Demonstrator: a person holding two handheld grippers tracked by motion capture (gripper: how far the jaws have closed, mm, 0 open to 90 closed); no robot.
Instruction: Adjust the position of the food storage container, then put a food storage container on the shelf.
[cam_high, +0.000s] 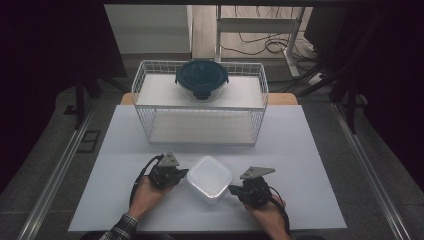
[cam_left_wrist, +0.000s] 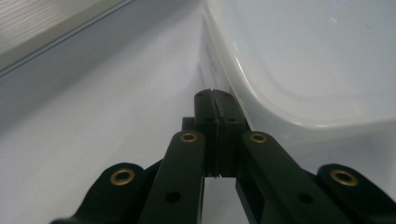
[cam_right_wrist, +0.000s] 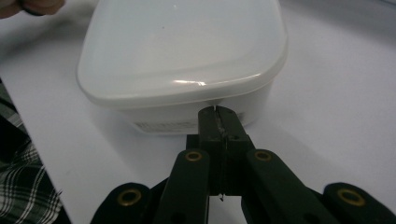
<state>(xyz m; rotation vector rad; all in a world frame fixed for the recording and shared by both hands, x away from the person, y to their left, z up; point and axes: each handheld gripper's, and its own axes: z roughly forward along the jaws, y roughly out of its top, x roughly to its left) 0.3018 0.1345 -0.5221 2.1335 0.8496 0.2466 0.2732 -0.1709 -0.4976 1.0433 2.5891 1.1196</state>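
Note:
A white square container with a lid (cam_high: 210, 177) sits on the white tabletop near the front edge, between my two grippers. My left gripper (cam_high: 185, 173) is at its left side, jaws shut with nothing between them. In the left gripper view the closed tips (cam_left_wrist: 215, 95) rest against the container's wall (cam_left_wrist: 303, 60), just below the lid's rim. My right gripper (cam_high: 231, 189) is at the container's front right corner, also shut and empty. In the right gripper view its tips (cam_right_wrist: 218, 112) touch the container (cam_right_wrist: 182, 51) under the lid's edge.
A white wire rack (cam_high: 261, 80) stands across the middle of the table behind the container. On its top shelf sits a round glass container with a dark blue lid (cam_high: 202, 77). A plaid sleeve (cam_high: 122, 227) comes in at the front left. The table edge (cam_high: 200, 231) runs close behind both hands.

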